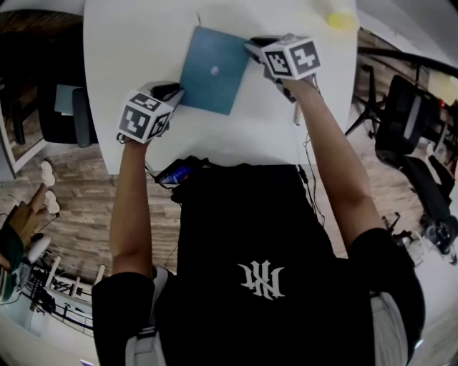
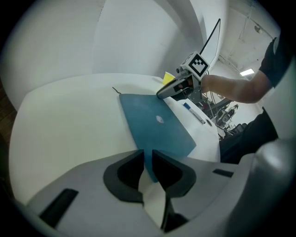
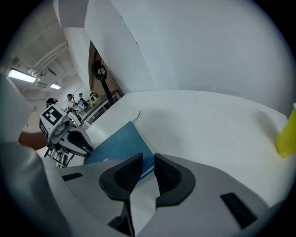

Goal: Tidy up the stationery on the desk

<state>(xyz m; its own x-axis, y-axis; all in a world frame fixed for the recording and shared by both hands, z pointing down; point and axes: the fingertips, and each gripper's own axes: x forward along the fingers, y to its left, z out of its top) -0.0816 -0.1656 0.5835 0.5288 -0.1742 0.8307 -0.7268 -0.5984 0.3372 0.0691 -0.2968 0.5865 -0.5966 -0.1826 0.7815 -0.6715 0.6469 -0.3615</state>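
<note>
Office, by the look: white desk (image 1: 129, 43), black swivel chair (image 1: 404, 125) right of the desk, a second chair (image 1: 68, 114) left of it, strip lights (image 3: 21, 75) overhead.

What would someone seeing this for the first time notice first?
A teal notebook lying flat in the middle of the white desk stands out most. The left hand-held gripper has its near left corner between its jaws, and the right hand-held gripper has its far right corner. A small yellow thing sits at the desk's far right corner.
</note>
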